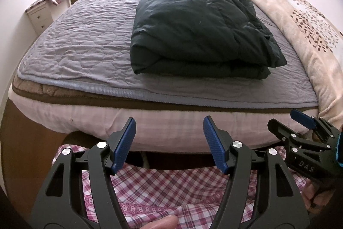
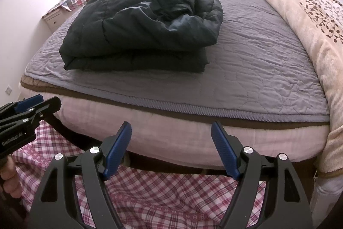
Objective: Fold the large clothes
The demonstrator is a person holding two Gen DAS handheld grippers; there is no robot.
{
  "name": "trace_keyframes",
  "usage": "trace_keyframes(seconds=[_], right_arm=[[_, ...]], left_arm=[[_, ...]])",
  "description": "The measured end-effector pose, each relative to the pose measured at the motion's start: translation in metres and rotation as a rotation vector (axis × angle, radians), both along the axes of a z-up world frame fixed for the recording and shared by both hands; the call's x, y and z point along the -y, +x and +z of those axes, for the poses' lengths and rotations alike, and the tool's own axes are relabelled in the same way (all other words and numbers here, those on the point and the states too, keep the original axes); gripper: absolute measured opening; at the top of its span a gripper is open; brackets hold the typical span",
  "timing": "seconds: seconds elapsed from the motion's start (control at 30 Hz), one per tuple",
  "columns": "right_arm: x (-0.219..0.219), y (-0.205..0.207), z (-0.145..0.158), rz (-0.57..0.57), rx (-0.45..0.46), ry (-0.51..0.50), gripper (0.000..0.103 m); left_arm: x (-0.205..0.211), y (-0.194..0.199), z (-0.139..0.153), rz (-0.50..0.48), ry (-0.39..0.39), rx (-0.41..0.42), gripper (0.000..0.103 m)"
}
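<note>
Both of your wrist cameras are sitting low at the foot of the bed (image 1: 85,40), looking forward along their own fingers (image 1: 125,143) and slightly down over the mattress toward the headboard. Your left camera is viewing from the left, catching the right gripper (image 1: 304,121) at its right edge, while your right camera is catching the left gripper (image 2: 32,104) at its left edge. Both are sharing the folded dark jacket (image 1: 193,20), near but beyond reach.

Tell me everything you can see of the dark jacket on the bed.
The dark jacket is a puffy, quilted, slightly shiny garment, near black. It lies folded into a thick layered bundle on the grey quilted bed cover, its right side bunched and rumpled. Neither gripper touches it; both hang open off the bed's near edge.
</note>
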State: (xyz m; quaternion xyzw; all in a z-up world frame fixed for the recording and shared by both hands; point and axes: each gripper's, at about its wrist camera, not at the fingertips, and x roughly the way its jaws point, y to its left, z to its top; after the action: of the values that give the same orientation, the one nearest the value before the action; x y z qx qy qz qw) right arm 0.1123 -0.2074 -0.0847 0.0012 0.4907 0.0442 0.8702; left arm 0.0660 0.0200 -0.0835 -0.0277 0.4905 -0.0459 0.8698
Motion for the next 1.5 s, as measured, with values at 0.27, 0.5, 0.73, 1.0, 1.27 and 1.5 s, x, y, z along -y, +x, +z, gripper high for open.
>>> trace_keyframes(seconds=[0.27, 0.5, 0.73, 1.0, 1.27, 1.5], right_arm=[[0.0006, -0.0001, -0.0008, -0.005, -0.004, 0.001, 0.075], [0.0011, -0.0002, -0.0010, -0.008, -0.007, 0.003, 0.075], [0.0016, 0.0001, -0.0010, -0.008, -0.007, 0.003, 0.075], [0.0030, 0.0004, -0.0013, -0.007, -0.011, 0.002, 0.075], [0.0030, 0.0007, -0.0011, -0.007, -0.011, 0.002, 0.075], [0.0031, 0.0007, -0.0008, -0.007, -0.011, 0.002, 0.075]], left_arm=[[-0.0001, 0.0000, 0.0006, 0.000, -0.002, -0.002, 0.065], [0.0000, -0.0001, 0.0006, -0.001, -0.001, -0.002, 0.065], [0.0003, -0.0004, 0.0007, -0.001, -0.001, -0.001, 0.065], [0.0030, -0.0010, 0.0007, -0.005, 0.000, 0.000, 0.065], [0.0051, -0.0021, 0.0016, -0.014, -0.001, 0.003, 0.065], [0.0058, -0.0020, 0.0025, -0.015, -0.002, 0.000, 0.065]])
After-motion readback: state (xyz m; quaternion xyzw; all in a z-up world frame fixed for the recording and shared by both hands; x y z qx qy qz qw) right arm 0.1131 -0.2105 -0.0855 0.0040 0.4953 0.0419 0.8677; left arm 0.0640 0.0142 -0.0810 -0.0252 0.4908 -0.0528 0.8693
